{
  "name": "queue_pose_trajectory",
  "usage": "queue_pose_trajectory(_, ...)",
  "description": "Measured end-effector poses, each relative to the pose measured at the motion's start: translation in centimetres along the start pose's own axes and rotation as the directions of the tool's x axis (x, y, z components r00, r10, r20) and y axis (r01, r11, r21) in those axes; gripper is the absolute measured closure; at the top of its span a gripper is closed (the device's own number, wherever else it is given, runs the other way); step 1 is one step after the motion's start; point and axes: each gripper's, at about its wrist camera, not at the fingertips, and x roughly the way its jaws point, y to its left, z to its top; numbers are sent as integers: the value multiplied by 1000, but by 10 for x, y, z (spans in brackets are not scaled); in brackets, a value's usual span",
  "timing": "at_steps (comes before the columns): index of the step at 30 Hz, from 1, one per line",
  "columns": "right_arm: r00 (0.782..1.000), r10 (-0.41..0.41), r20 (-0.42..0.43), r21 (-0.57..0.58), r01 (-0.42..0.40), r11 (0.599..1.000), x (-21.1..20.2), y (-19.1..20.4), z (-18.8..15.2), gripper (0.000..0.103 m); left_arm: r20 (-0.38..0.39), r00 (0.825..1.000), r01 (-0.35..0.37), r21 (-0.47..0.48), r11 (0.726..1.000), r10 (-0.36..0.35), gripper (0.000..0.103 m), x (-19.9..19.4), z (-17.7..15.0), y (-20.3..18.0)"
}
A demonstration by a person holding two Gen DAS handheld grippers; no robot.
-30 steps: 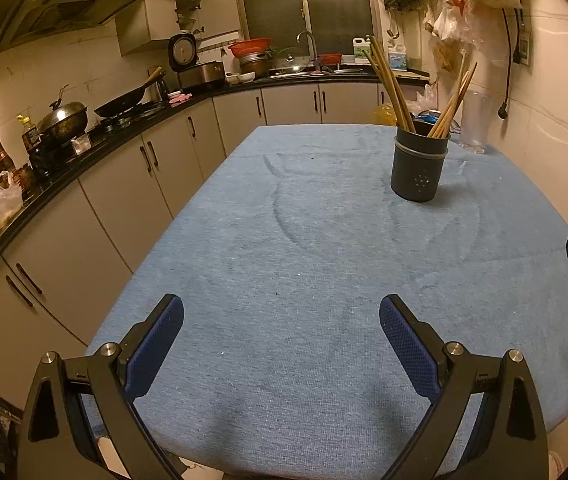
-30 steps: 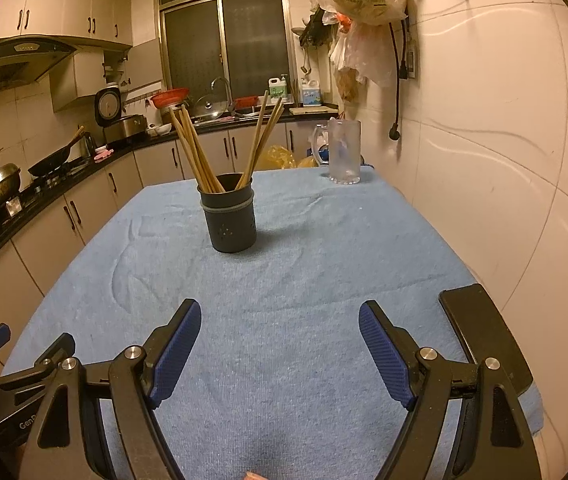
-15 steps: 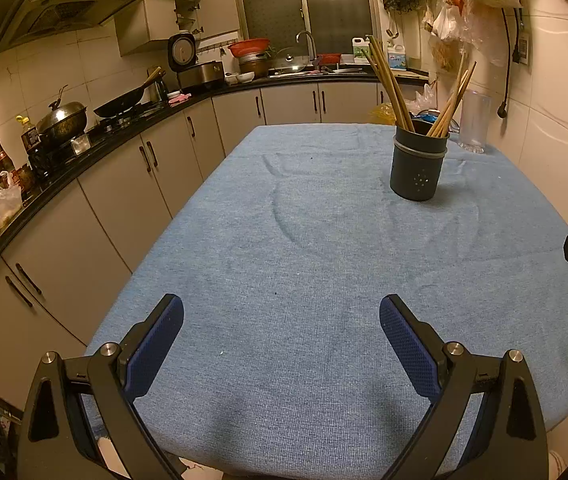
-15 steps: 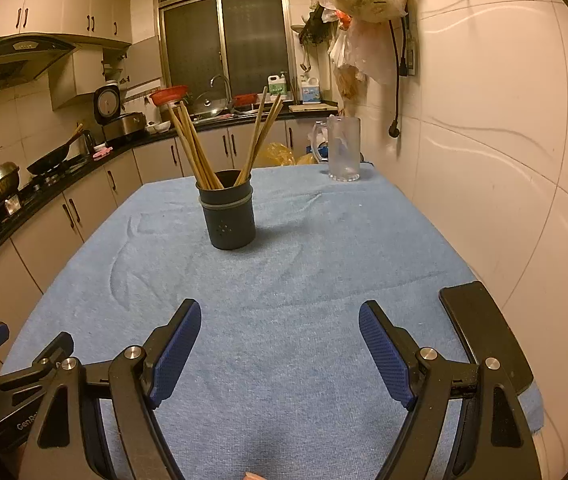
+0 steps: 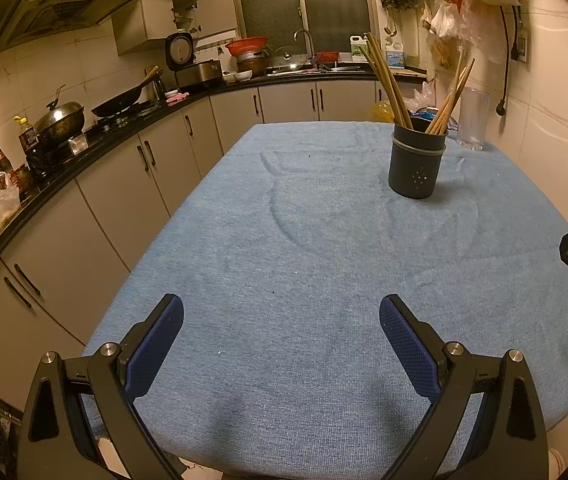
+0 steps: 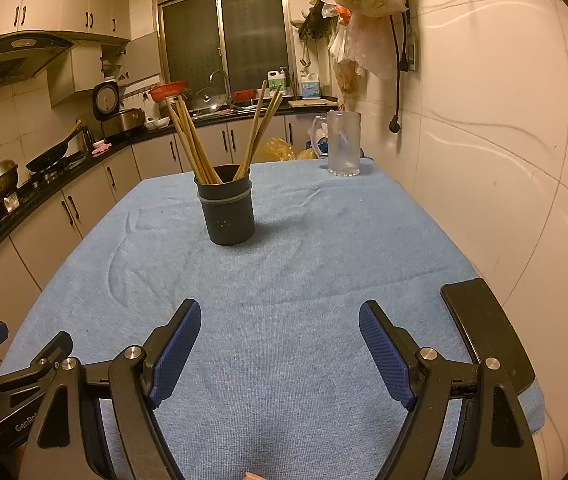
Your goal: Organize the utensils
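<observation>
My left gripper (image 5: 281,312) hangs spread wide over the woven blue cloth (image 5: 324,248), pinching nothing. My right gripper (image 6: 279,317) gapes equally, empty. Ahead stands the dark round holder (image 6: 227,210), wooden chopsticks (image 6: 192,140) fanning upright, a frosted jug (image 6: 342,142) behind it.

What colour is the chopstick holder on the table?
Dark grey, with a lighter grey band near the rim and small dotted holes; the chopstick holder shows best in the right wrist view.
</observation>
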Motion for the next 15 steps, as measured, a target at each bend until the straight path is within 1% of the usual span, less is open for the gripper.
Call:
queue_pose_trajectory(9, 999, 7, -33, 5, -7, 1000, 12, 0, -1, 17, -21, 1000, 10, 3, 1000, -10, 5, 10, 1, 0)
queue_pose_trajectory(12, 997, 15, -72, 7, -15, 1000, 27, -5, 4, 13, -55, 998, 18, -11, 1000, -19, 5, 23, 7, 7)
queue_pose_trajectory(14, 995, -9, -102, 20, 11, 1000, 44, -17, 10, 11, -95, 995, 17, -42, 999, -21, 5, 42, 14, 19)
queue_pose_trajectory(15, 991, -29, -133, 29, 33, 999, 58, -24, 12, 10, -110, 994, 19, -52, 998, -24, 5, 49, 16, 24)
